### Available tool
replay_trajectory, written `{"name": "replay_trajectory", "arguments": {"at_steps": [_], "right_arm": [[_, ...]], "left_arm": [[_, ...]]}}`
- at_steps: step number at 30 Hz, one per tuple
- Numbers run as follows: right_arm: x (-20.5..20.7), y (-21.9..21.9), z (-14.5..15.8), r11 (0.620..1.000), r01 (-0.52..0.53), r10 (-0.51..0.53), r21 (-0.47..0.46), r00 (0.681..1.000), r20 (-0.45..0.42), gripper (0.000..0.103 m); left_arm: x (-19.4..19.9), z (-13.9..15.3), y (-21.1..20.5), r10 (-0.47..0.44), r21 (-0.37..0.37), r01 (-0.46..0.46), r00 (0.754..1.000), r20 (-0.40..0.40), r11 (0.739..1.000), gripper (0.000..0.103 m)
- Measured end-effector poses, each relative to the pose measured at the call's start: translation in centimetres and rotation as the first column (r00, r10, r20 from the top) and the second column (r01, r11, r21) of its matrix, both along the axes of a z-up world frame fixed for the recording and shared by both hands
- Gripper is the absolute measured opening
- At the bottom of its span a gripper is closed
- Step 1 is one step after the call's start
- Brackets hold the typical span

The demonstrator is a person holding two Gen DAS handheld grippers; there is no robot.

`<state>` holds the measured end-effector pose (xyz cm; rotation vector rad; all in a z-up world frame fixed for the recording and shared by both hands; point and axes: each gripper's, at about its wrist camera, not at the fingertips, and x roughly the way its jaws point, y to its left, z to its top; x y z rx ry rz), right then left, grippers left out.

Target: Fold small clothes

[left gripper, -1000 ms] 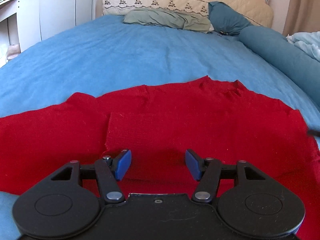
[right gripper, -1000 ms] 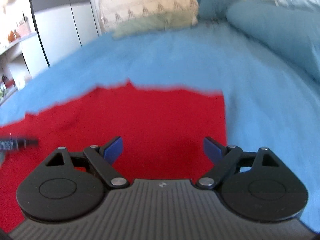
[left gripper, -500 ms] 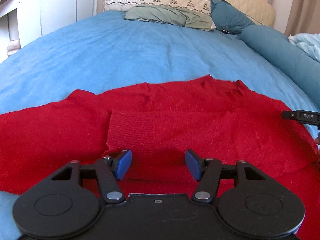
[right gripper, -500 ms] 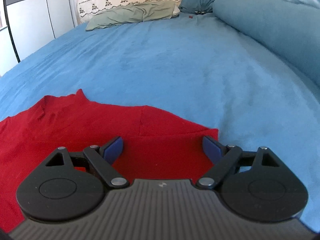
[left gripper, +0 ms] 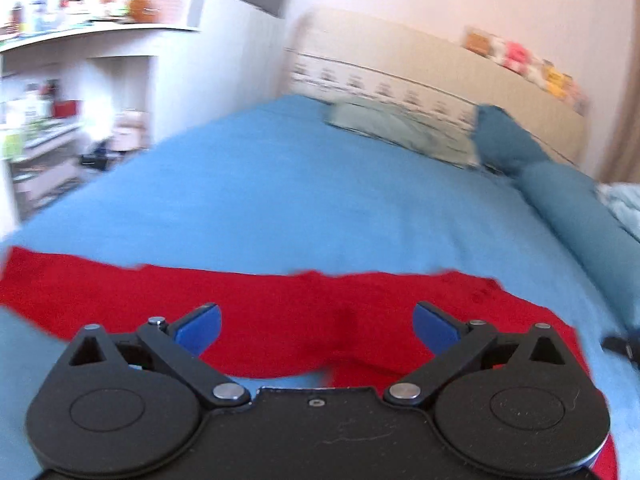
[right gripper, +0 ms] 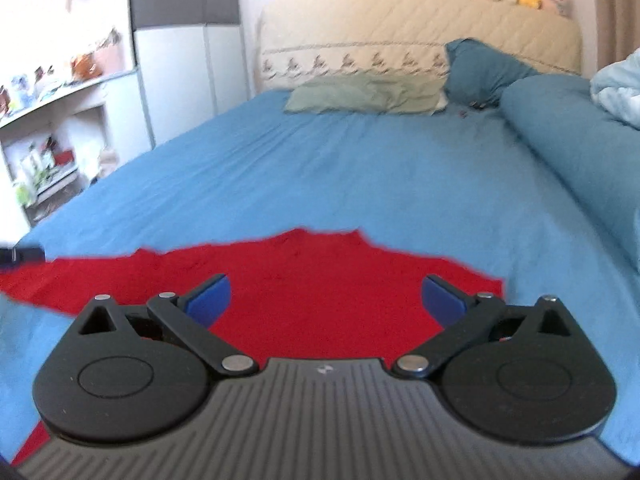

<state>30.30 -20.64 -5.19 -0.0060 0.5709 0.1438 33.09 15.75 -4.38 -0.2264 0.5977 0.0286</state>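
Note:
A red knit garment (left gripper: 304, 312) lies flat on the blue bedsheet (left gripper: 320, 208), its far edge running across the left wrist view. It also shows in the right wrist view (right gripper: 320, 276), where its neckline peaks toward the pillows. My left gripper (left gripper: 316, 326) is open and empty above the garment's near part. My right gripper (right gripper: 324, 300) is open and empty above the garment. The tip of the right gripper shows at the right edge of the left wrist view (left gripper: 620, 346). The left wrist view is motion-blurred.
A green pillow (right gripper: 364, 96) and a dark teal pillow (right gripper: 480, 68) lie at the headboard (right gripper: 416, 40). A teal bolster (right gripper: 576, 136) runs along the bed's right side. White shelves (right gripper: 52, 136) and a wardrobe (right gripper: 180, 64) stand to the left.
Both grippers have lifted and tilted up, so more of the room and less of the garment shows. The left gripper's jaws have opened wider. The left view is now blurred.

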Motion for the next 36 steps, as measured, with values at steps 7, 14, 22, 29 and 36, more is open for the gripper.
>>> {"name": "replay_trajectory", "arguments": {"at_steps": [7,14,22,29,36], "right_arm": [[-1.8,6.1,-2.8,0.998,-0.060,0.061,0.015,0.996,-0.068,0.103],[-1.1,9.7,-4.7,0.996,-0.082,0.079,-0.022,0.992,-0.100,0.103],[0.6,10.9,-6.0,0.994,-0.098,0.094,-0.039,0.990,-0.107,0.103],[1.6,10.9,-7.1,0.996,-0.078,0.073,-0.049,0.991,-0.109,0.103],[2.2,8.3,-6.3,0.999,-0.024,0.021,-0.030,0.996,-0.083,0.103]], "left_arm": [[-1.4,-1.4,10.3,0.248,0.015,-0.247,0.968,-0.032,0.969,0.101],[-0.2,-7.3,19.0,0.373,-0.089,-0.387,0.916,-0.146,0.918,0.063],[2.6,-9.9,20.2,0.398,-0.145,-0.416,0.907,-0.139,0.898,0.047],[3.7,-10.3,21.4,0.503,-0.222,-0.523,0.852,-0.142,0.823,0.004],[4.8,-5.1,16.1,0.404,-0.113,-0.401,0.915,0.000,0.909,0.003]]}}
